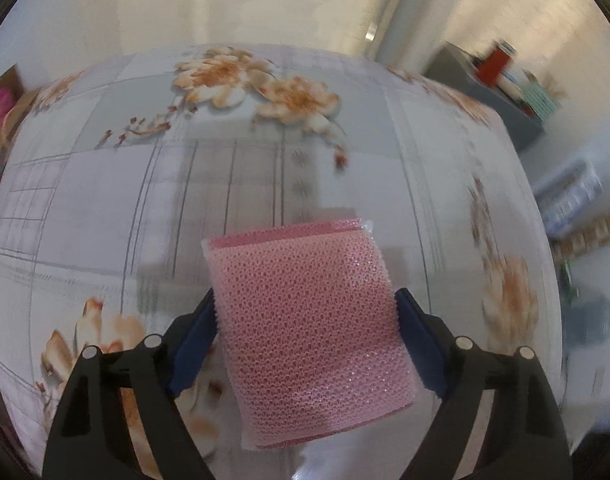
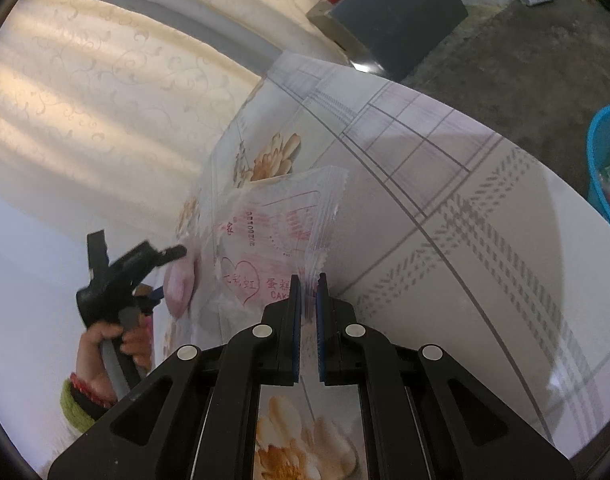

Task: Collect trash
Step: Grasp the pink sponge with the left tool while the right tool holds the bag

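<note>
Right, your left gripper (image 1: 305,312) has its fingers clamped on the pink mesh sponge pack (image 1: 309,328), gripped across its sides so it hangs clear above the table (image 1: 105,200); your right gripper (image 2: 308,280) is clenched on the edge of the clear cake wrapper (image 2: 273,236), lifted off the cloth; blue bin (image 2: 605,168) sits at 3 o'clock in the right view, likely the drop target.

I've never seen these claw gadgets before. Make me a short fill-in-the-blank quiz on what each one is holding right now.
1. The left claw grips a sponge whose colour is ____.
2. The right claw pinches a clear plastic ____ with red print.
3. The tablecloth is printed with lines and ____.
4. Off the table edge, on the right claw's side, sits a ____ basket.

Missing words: pink; wrapper; flowers; blue
</note>
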A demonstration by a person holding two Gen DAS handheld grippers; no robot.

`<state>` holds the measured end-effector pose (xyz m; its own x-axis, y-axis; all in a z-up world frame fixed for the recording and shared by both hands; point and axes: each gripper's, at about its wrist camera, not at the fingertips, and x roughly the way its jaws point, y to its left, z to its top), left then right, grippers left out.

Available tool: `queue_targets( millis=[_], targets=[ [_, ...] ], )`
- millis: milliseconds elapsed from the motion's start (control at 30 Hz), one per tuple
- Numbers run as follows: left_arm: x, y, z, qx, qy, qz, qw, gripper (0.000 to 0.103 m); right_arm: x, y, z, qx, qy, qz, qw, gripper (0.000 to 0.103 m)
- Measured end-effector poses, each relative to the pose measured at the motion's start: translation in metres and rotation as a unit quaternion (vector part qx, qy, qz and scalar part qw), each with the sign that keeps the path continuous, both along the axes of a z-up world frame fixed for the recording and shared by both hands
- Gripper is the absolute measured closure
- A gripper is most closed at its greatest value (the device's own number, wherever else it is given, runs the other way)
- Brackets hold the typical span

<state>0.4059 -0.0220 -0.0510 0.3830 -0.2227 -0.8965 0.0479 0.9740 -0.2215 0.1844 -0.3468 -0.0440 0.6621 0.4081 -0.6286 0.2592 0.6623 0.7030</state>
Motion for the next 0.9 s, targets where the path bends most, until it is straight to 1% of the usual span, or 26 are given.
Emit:
queue_targets(
  millis=[67,167,333,433,500,567,633,700,767,800,900],
  targets=[
    [-0.020,0.002,0.000,0.005,0.001,-0.033,0.9994,0.020,-0.004,0.001,0.002,-0.003,0.001,0.002,1.000,0.098],
    [-0.045,0.001,0.000,0.011,-0.004,-0.065,0.9978,0.020,-0.011,0.004,0.005,-0.012,0.004,0.008,1.000,0.098],
    [-0.096,-0.002,0.010,0.021,-0.039,-0.116,0.9923,0.018,-0.021,0.010,0.005,-0.026,0.011,0.015,0.999,0.098],
    [-0.113,-0.006,0.014,0.030,-0.057,-0.133,0.9890,0.017,-0.025,0.013,0.006,-0.030,0.012,0.016,0.999,0.097],
    [-0.116,-0.008,0.013,0.035,-0.060,-0.143,0.9872,0.016,-0.026,0.013,0.005,-0.026,0.013,0.016,0.999,0.093],
    [-0.121,-0.008,0.013,0.035,-0.058,-0.147,0.9868,0.016,-0.027,0.013,0.005,-0.021,0.014,0.018,1.000,0.093],
    [-0.122,-0.007,0.011,0.035,-0.059,-0.147,0.9867,0.015,-0.025,0.014,0.005,-0.016,0.014,0.018,1.000,0.086],
    [-0.125,-0.005,0.011,0.036,-0.062,-0.147,0.9865,0.012,-0.026,0.013,0.007,-0.015,0.011,0.022,1.000,0.075],
    [-0.126,-0.004,0.009,0.040,-0.063,-0.149,0.9860,0.012,-0.024,0.015,0.010,-0.017,0.008,0.021,1.000,0.068],
    [-0.126,-0.004,0.007,0.042,-0.062,-0.152,0.9856,0.011,-0.026,0.015,0.010,-0.016,0.007,0.022,1.000,0.066],
    [-0.126,-0.003,0.003,0.051,-0.061,-0.150,0.9855,0.011,-0.023,0.015,0.010,-0.015,0.009,0.021,1.000,0.066]
  ],
)
